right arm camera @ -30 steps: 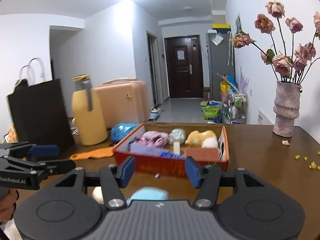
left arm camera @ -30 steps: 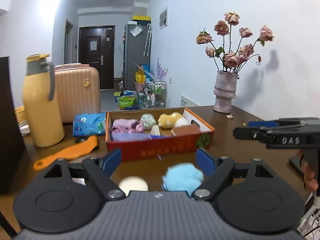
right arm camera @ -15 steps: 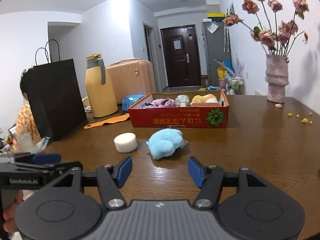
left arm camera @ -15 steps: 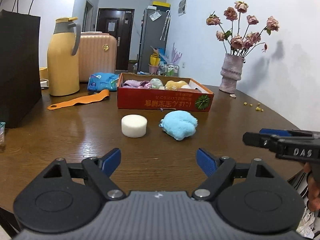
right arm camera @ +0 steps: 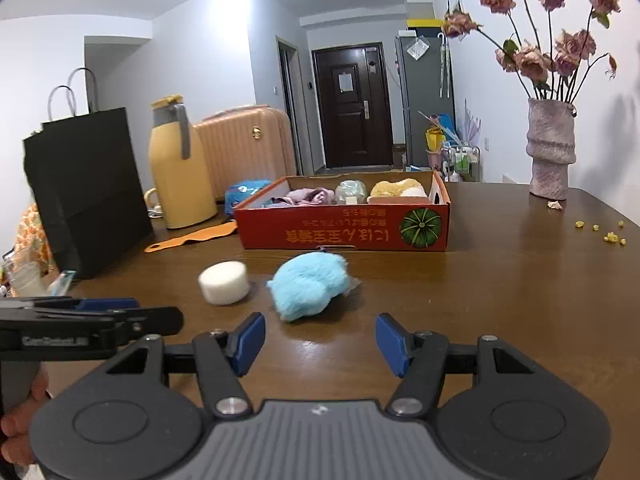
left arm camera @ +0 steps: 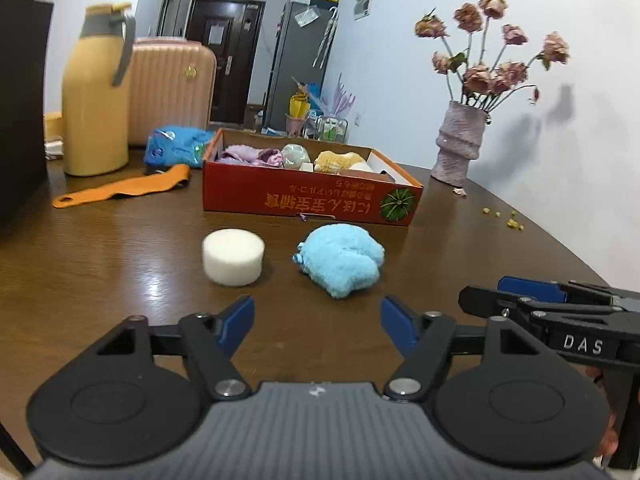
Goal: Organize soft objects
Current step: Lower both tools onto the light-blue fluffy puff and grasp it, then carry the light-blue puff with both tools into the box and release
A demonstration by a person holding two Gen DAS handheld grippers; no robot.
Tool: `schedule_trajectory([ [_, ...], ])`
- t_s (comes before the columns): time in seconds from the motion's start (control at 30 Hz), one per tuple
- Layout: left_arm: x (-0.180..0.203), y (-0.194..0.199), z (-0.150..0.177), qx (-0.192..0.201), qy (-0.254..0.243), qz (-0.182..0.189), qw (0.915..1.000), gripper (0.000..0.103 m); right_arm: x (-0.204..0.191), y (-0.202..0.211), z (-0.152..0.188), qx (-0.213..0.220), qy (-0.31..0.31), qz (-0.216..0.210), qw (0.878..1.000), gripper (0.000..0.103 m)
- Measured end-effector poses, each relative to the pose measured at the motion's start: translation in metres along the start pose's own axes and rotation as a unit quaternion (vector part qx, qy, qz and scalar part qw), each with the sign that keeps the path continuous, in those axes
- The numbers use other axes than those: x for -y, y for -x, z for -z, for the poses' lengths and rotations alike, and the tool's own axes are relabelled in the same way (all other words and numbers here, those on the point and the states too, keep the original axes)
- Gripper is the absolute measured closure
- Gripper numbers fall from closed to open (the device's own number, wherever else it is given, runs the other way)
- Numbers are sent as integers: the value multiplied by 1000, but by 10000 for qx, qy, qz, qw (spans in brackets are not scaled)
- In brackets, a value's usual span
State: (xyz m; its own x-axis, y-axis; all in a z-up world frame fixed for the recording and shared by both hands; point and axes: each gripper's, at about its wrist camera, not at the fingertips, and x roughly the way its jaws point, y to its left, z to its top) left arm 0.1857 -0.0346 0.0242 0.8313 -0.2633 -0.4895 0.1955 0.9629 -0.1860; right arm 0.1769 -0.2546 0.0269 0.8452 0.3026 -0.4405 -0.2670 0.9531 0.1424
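Flanking red box (left arm camera: 310,199): yellow thermos (left arm camera: 96,92) | vase (left arm camera: 460,142) | black bag (right arm camera: 86,188)

A fluffy light-blue plush lump (left arm camera: 342,257) lies on the bench (left arm camera: 120,248) beside a white foam cylinder (left arm camera: 233,257) resting on its flat end, the two apart. Just behind them sits an open red cardboard box (left arm camera: 308,199) already holding purple, pale green and yellow soft items.
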Motion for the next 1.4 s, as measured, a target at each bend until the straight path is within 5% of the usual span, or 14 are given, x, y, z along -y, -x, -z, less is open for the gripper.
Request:
schedule_trajectory([
  [0.43,-21,-120,-30,-636,703,261,9952,51,41,-136,-45,-430,-557,-485,9963,54],
  [0.6,-36,-141,-31,-856,1194,622,9872,53,49,-175,-45,-699,-808,-768,9913,63],
  [0.7,-38,-143,-31,-802,1295,777,9853,66,52,-182,-43,-752,-961,-924,9882,71],
  [0.8,-37,-140,-33,-738,1333,757,9854,75,51,-181,-42,-766,-949,-906,9884,77],
  [1.4,1,-21,-25,-94,941,1112,9893,75,18,-42,-35,-57,-818,-848,9930,81],
])
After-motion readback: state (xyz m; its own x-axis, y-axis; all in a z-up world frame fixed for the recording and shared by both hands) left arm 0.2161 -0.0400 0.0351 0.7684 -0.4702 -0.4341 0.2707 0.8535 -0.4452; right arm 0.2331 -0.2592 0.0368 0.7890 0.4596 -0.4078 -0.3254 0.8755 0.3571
